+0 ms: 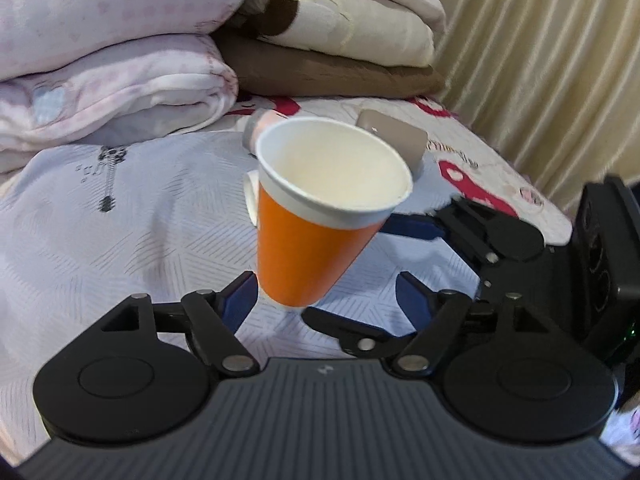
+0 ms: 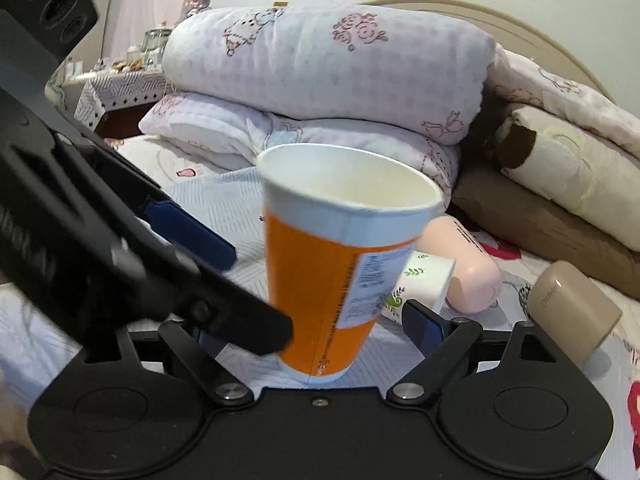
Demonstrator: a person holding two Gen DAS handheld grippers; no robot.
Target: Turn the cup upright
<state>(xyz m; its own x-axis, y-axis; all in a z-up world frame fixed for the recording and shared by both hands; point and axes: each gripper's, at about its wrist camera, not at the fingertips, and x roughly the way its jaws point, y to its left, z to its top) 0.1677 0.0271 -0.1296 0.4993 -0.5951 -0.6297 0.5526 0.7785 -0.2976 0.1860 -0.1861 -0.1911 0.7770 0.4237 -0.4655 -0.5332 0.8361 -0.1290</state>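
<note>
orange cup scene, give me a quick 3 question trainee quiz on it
1. True or false: the orange cup has its mouth facing up.
2. What does the cup stand on? A) bedsheet B) tray C) floor
3. Fill in: behind the cup lie a white cup, a pink bottle and a ____ box.

Key: 1 true; 2 A, the bedsheet; 3 beige. The left gripper and right gripper are both open around the cup.
</note>
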